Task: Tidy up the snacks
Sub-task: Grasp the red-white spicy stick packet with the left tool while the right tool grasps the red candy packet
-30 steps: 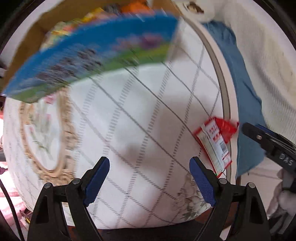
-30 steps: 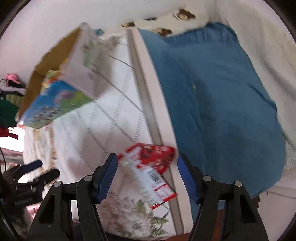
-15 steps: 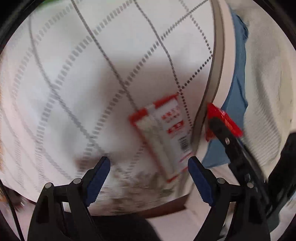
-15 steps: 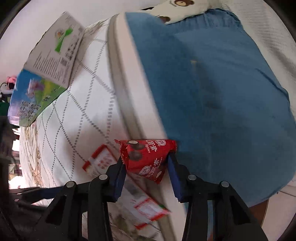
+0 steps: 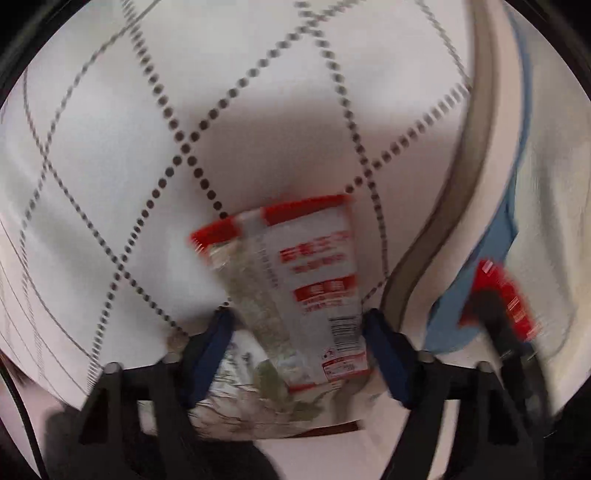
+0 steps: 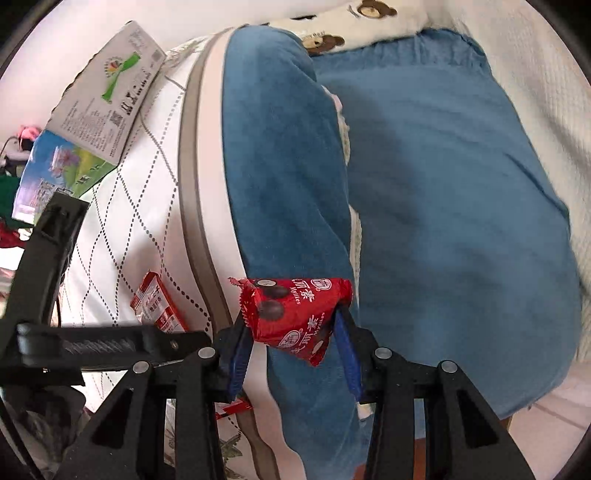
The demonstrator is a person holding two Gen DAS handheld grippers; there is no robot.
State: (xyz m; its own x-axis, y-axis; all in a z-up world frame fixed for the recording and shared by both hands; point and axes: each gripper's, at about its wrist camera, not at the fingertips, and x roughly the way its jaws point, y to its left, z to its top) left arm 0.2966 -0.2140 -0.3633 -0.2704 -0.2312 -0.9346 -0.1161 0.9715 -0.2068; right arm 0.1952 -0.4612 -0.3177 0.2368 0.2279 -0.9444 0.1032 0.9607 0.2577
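A long white-and-red snack packet [image 5: 295,288] lies on the white quilted bed cover [image 5: 147,147]. My left gripper [image 5: 297,332] is open, low over the packet, with one finger on each side of its near end. The packet also shows in the right wrist view [image 6: 157,304]. My right gripper [image 6: 293,325] is shut on a red chocolate snack bag [image 6: 295,314] and holds it above the blue blanket [image 6: 443,184]. The red bag appears blurred in the left wrist view [image 5: 506,295].
An open cardboard box [image 6: 107,92] with a grey flap and a blue-green flap stands at the far left of the bed. A bear-print cloth [image 6: 369,22] lies at the back. A cream knitted cover [image 6: 554,74] lies on the right.
My left gripper has dropped down onto the white-and-red packet, which now sits between its fingers. My right gripper closed on the red bag and lifted it off the bed edge.
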